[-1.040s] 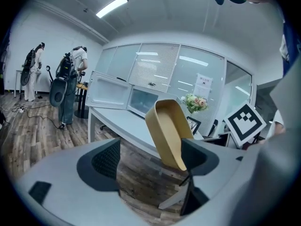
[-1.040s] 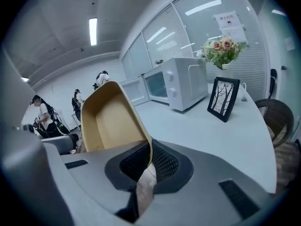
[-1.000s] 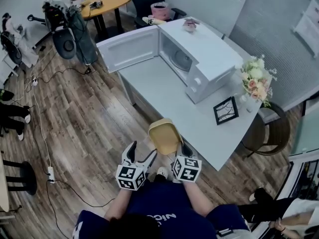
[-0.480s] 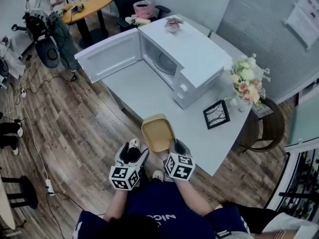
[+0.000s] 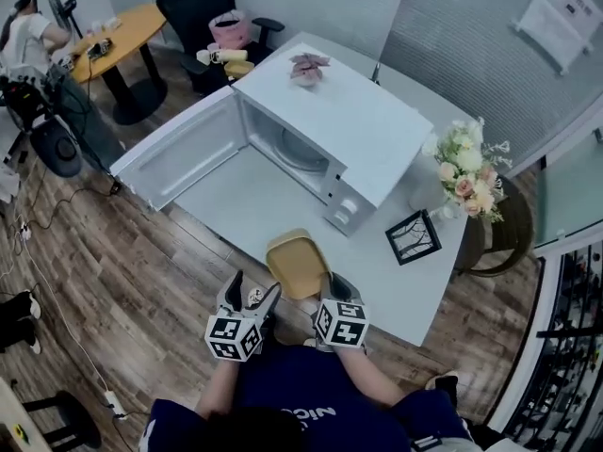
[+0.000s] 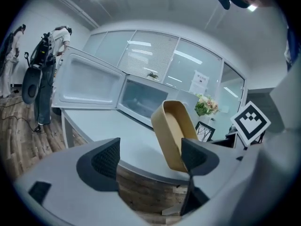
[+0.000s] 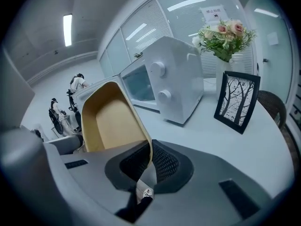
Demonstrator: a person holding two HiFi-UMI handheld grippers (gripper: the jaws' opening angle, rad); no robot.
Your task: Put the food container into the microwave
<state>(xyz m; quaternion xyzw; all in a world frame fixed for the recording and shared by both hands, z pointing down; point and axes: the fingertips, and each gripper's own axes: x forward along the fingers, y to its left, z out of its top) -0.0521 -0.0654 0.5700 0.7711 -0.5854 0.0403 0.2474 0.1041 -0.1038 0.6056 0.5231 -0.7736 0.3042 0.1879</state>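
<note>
A tan, empty food container (image 5: 297, 264) hangs tilted over the table's near edge, with my right gripper (image 5: 327, 287) shut on its rim. In the right gripper view the thin container wall (image 7: 110, 119) runs down between the two pads (image 7: 162, 163). My left gripper (image 5: 252, 292) is just left of the container, open, with nothing between its fingers (image 6: 106, 158). From the left gripper view the container (image 6: 175, 133) shows beside the right finger. The white microwave (image 5: 330, 125) stands further back on the table, its door (image 5: 179, 153) swung wide open to the left and its cavity (image 5: 287, 149) showing.
On the grey table (image 5: 254, 201), a black picture frame (image 5: 413, 235) and a vase of flowers (image 5: 466, 168) stand right of the microwave. A wicker chair (image 5: 504, 243) is beyond the table's right end. A person and an orange round table (image 5: 118, 31) are at the back left.
The head view has swung, so the microwave now sits more centrally and nearer. The container stays in my right gripper at the table's near edge. The left gripper stays open beside it.
</note>
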